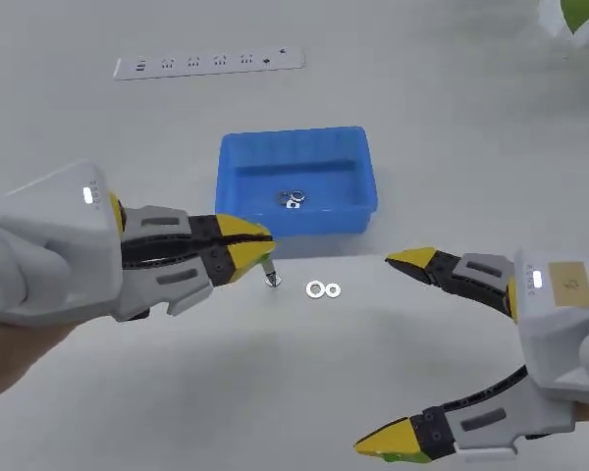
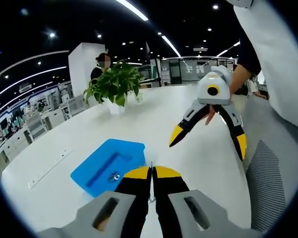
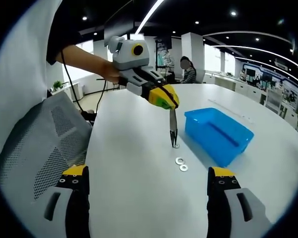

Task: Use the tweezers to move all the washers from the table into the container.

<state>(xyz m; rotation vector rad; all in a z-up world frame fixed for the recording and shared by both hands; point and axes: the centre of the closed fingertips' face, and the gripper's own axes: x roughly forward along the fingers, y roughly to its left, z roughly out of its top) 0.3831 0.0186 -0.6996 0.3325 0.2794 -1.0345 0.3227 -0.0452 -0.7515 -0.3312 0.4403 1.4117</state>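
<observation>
At the left of the head view the left tool (image 1: 255, 243) has its yellow jaws shut tight on the tweezers (image 1: 269, 269). Most of their length is hidden under the jaws, and just a short grey stub pokes down to the white surface (image 1: 275, 392). The right gripper view gives their full length, upright, with the tips at one washer (image 3: 175, 146) lying on the surface; whether the tips pinch it or merely touch it is too small to tell. In the left gripper view the tweezers are a thin line between the jaws, and that washer is hard to make out. Just right of it, two more washers (image 1: 324, 289) lie side by side, touching or nearly so. Behind them the blue container (image 1: 294, 147) holds a small silvery cluster (image 1: 293, 199), count unclear. At the right, the right tool (image 1: 398, 348) is spread wide, holding nothing, its body cut off by the frame edge
</observation>
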